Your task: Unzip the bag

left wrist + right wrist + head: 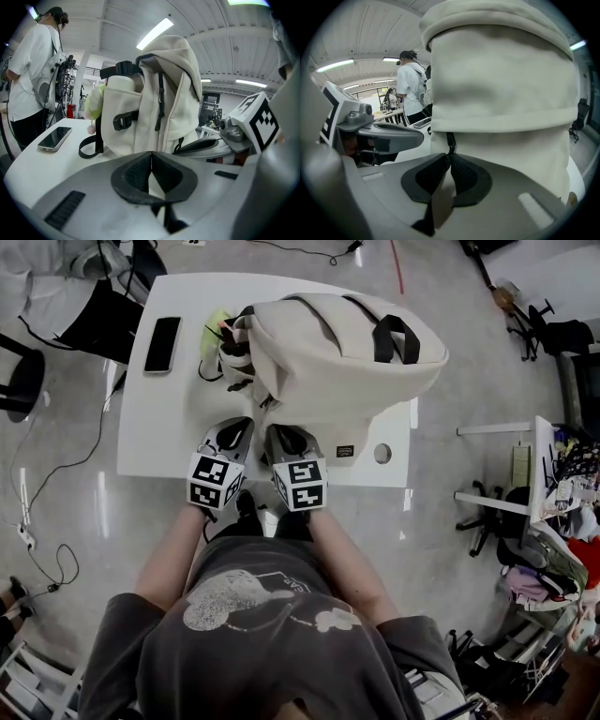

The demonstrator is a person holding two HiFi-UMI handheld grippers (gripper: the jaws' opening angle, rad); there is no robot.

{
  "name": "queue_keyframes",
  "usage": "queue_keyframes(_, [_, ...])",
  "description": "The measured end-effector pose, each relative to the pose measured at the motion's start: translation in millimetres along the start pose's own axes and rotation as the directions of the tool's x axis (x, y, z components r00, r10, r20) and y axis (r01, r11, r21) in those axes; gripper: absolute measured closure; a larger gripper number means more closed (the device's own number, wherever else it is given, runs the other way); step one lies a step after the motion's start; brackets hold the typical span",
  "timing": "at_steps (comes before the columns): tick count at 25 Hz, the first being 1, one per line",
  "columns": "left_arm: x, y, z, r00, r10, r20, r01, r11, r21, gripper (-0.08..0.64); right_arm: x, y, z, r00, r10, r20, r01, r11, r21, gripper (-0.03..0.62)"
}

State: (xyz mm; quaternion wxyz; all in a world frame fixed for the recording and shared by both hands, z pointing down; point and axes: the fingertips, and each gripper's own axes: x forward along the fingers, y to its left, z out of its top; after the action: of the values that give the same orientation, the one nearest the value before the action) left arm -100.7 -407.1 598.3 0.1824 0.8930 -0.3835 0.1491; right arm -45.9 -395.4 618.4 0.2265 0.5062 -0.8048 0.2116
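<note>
A cream backpack [337, 352] lies on the white table [150, 427], its black handle [394, 334] toward the right. Both grippers sit side by side at the table's near edge, against the bag's near end. My left gripper [232, 435] is shut with nothing between its pads [151, 154]; the backpack [154, 108] stands just beyond its tips. My right gripper [286, 439] is pressed close to the cream fabric [501, 93]. Its pads [449, 158] pinch the dark zipper pull [450, 142] that hangs down from the seam.
A black phone [162, 343] lies at the table's left side, with a yellow-green plush toy [217, 324] beside the bag's far left end. A person in a white shirt [33, 70] stands past the table. A round hole [382, 453] is in the table near the front right.
</note>
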Motion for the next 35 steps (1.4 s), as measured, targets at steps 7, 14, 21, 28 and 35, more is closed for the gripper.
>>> queue_keyframes(7, [6,-15,0,0.998,-0.058,0.006,0.057,0.997,0.055,0.516,-23,-12,-2,0.999,-0.026,0.027,0.026,0.999,-0.021,0.557])
queue_keyframes(14, [14,-28,0,0.998,-0.057,-0.005,0.057,0.989,0.134,0.410,-45,-26,5,0.996,-0.051,0.076,0.054,0.998,-0.039,0.558])
queue_keyframes(21, [17,-43,21,0.998,-0.065,0.016,0.061,0.979,0.195,0.447,-67,-28,14,0.993,-0.021,0.114,0.031,0.996,-0.085,0.558])
queue_keyframes(28, [0,-55,36,0.996,-0.062,0.071,0.048,0.982,0.180,0.491,-84,-34,24,0.987,0.003,0.160,0.017,0.992,-0.123,0.558])
queue_keyframes(35, [-9,-65,37,0.996,-0.039,0.077,0.028,0.989,0.147,0.495,-95,-37,25,0.984,0.038,0.176,-0.008,0.986,-0.169,0.558])
